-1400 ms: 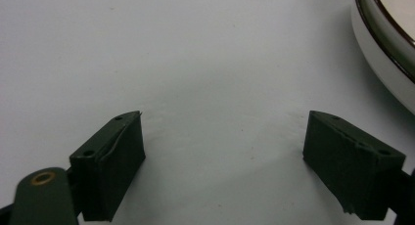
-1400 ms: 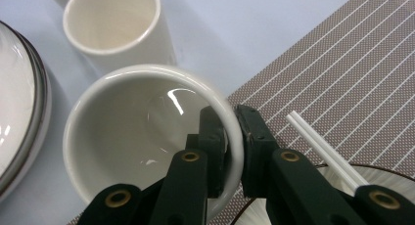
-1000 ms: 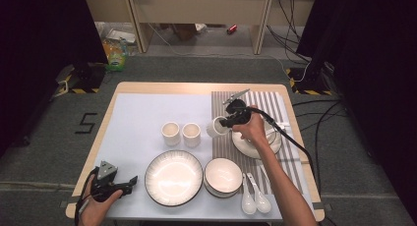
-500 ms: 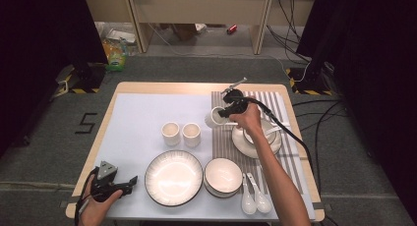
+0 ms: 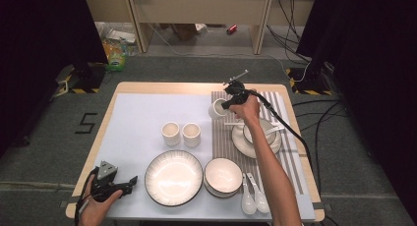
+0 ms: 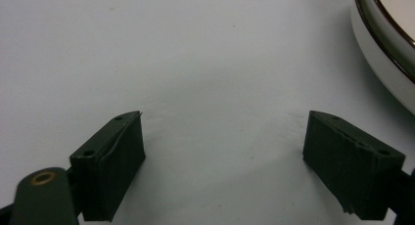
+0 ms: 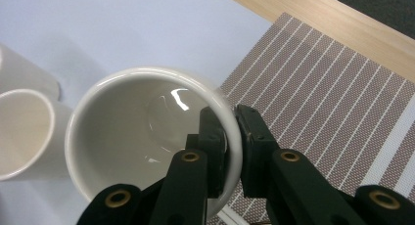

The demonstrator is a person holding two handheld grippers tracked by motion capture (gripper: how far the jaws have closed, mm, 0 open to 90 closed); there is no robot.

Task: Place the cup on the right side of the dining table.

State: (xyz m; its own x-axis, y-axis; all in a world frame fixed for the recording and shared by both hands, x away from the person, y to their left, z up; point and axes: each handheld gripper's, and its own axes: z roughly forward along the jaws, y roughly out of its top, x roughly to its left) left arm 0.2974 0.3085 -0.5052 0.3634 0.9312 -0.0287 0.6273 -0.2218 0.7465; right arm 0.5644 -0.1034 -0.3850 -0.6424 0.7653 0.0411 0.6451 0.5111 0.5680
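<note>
My right gripper (image 5: 225, 105) is shut on the rim of a white cup (image 5: 215, 109), one jaw inside and one outside. It holds the cup over the back left corner of the striped placemat (image 5: 291, 152). In the right gripper view the cup (image 7: 147, 137) is tilted, its empty inside showing, with the gripper (image 7: 231, 132) pinching its wall. My left gripper (image 5: 129, 182) lies on the white table top near the front left corner, open, nothing between its jaws (image 6: 225, 156).
Two more white cups (image 5: 170, 133) (image 5: 191, 134) stand mid-table. A large plate (image 5: 173, 177) and a bowl (image 5: 223, 176) sit at the front, two white spoons (image 5: 253, 199) beside them. On the placemat is a plate with a bowl and spoon (image 5: 255, 137). The plate's rim (image 6: 386, 54) is right of the left gripper.
The right gripper has carried the cup away from the person, toward the back of the table and slightly left. The left gripper has stayed put.
</note>
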